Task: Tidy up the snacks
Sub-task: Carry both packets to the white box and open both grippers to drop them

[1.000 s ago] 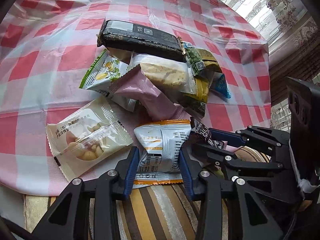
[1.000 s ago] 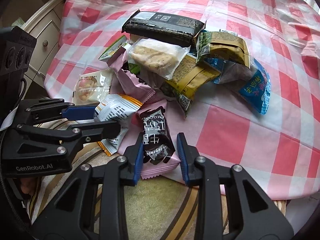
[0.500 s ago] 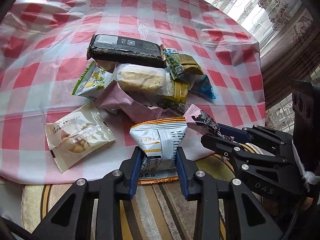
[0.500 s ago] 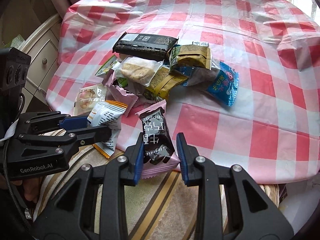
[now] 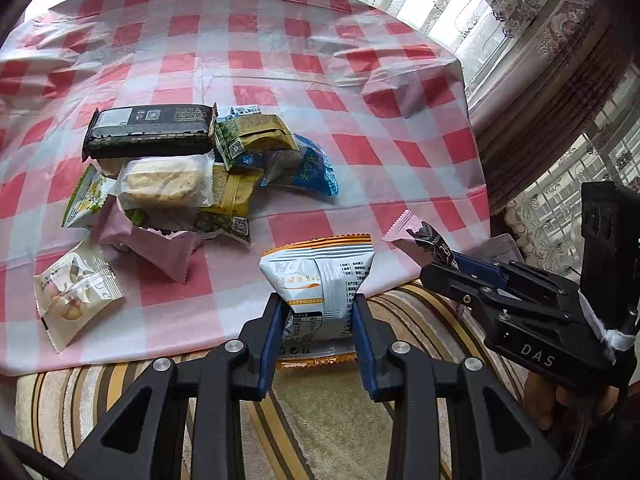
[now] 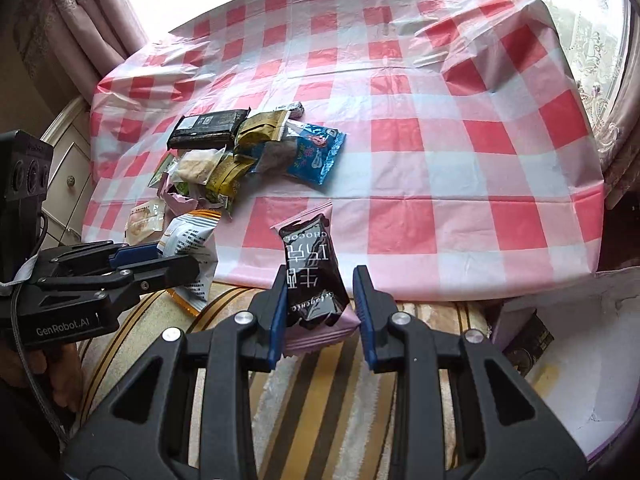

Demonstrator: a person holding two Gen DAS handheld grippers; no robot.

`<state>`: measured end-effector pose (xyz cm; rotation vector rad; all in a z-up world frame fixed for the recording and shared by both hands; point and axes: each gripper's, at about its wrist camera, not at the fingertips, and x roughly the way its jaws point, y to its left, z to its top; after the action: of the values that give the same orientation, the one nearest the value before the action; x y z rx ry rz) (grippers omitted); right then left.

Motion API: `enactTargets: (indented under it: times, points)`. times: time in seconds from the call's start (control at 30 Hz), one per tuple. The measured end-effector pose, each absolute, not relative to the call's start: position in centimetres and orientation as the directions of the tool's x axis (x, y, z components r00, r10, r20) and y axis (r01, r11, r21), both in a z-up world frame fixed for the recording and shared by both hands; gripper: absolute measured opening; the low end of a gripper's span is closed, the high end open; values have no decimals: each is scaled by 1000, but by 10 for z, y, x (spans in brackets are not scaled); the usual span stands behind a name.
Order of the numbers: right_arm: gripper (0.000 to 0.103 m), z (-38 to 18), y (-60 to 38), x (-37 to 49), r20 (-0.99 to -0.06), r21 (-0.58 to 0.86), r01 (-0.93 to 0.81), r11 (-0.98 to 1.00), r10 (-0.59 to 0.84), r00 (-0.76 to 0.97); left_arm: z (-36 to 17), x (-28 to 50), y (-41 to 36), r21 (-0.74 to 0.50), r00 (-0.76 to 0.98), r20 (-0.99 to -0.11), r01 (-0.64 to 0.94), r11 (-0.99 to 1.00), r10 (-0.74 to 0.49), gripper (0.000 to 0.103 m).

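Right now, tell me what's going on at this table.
A person is sorting snacks with two handheld grippers. The left gripper holds a white and orange packet; the right gripper holds a pink and black chocolate packet. Both packets are off the checkered tablecloth; the snack pile remains there.

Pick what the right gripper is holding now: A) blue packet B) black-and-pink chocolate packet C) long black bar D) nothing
B: the right gripper is shut on the black-and-pink chocolate packet, lifted near the table edge; the blue packet and long black bar lie on the tablecloth.
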<state>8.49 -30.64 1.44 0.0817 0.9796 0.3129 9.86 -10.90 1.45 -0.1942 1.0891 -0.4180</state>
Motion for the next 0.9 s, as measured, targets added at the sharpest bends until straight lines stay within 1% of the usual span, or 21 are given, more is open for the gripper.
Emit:
enactTargets:
  times: [0.43,0.67,0.9]
  points:
    - [34,8,-425,52,-801,211,15,977,164,575,24,94,-216,-361,315,-805,412,836,-503,34]
    - [34,-1,-486,32,-817,185,160,970,61,574,26,82,-275,-352,252,-806,522,777,-535,34]
    - [34,-9,-527,13,-833,164,264,950,-10,553,24,61,-323,-347,176,-816,614,709,-551,34]
